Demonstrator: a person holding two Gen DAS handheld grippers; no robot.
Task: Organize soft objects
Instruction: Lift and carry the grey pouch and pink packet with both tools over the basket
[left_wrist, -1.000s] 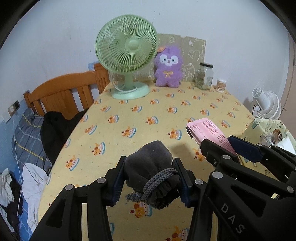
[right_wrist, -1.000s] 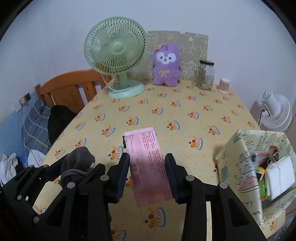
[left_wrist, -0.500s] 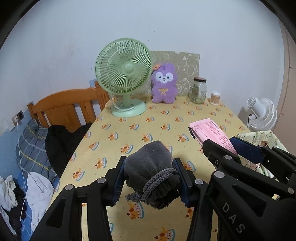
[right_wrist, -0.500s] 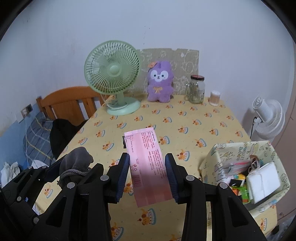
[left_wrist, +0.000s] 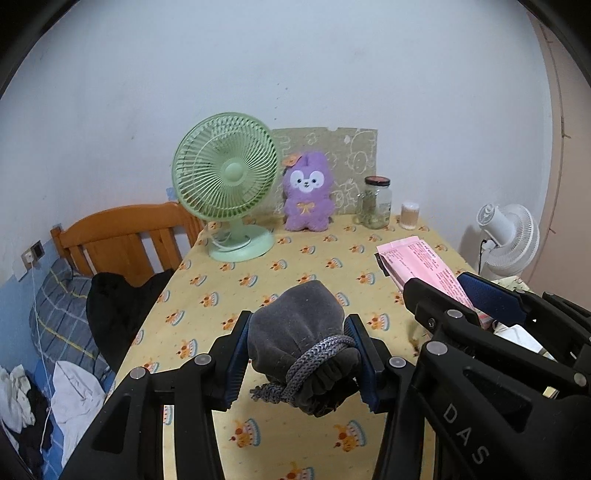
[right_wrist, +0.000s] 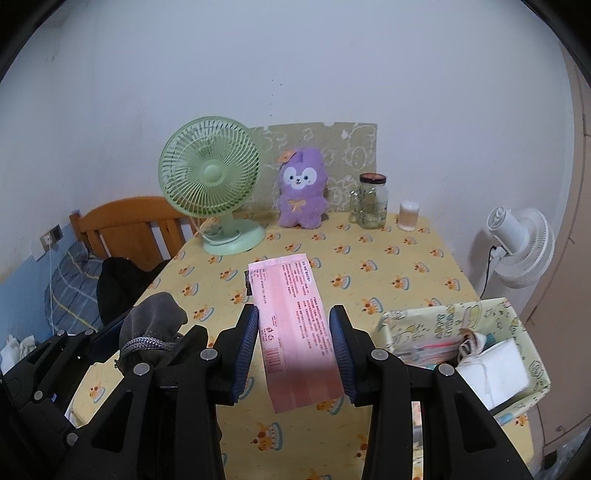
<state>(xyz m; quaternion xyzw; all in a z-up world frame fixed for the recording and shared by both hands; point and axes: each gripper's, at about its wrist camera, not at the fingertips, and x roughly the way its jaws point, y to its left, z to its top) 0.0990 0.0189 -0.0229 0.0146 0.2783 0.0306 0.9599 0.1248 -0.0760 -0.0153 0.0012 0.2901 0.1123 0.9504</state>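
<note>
Two handheld claws are raised side by side above a tabletop (right_wrist: 406, 266) covered in a yellow cloth printed with small cakes. Places here are given relative to the green desk fan (left_wrist: 226, 177) standing at the tabletop's far left corner.

The left claw (left_wrist: 297, 356) is clenched on a grey drawstring pouch (left_wrist: 295, 321), its blue pads pressing both sides and the knotted cord hanging toward the camera. The pouch is in the air, nearer the camera than the fan and slightly right of it.

The right claw (right_wrist: 293, 349) grips a flat pink packet (right_wrist: 295, 325) printed with small text, its pads against the packet's long edges. The packet points toward the fan, is held clear of the cloth, and sits further right than the pouch.

Just right of the fan, a purple plush toy (left_wrist: 308, 197) sits upright against a patterned board. Further right along the same back edge stand a glass jar (left_wrist: 375, 203) with a dark lid and a small pot of cotton swabs (left_wrist: 410, 214).

Far to the fan's right and near the camera, a patterned fabric box (right_wrist: 461, 321) holds white cloth and small items. A white fan (right_wrist: 517, 247) stands beyond the tabletop's right side. Left of the green fan is a wooden headboard (left_wrist: 118, 236) with dark clothing draped nearby.
</note>
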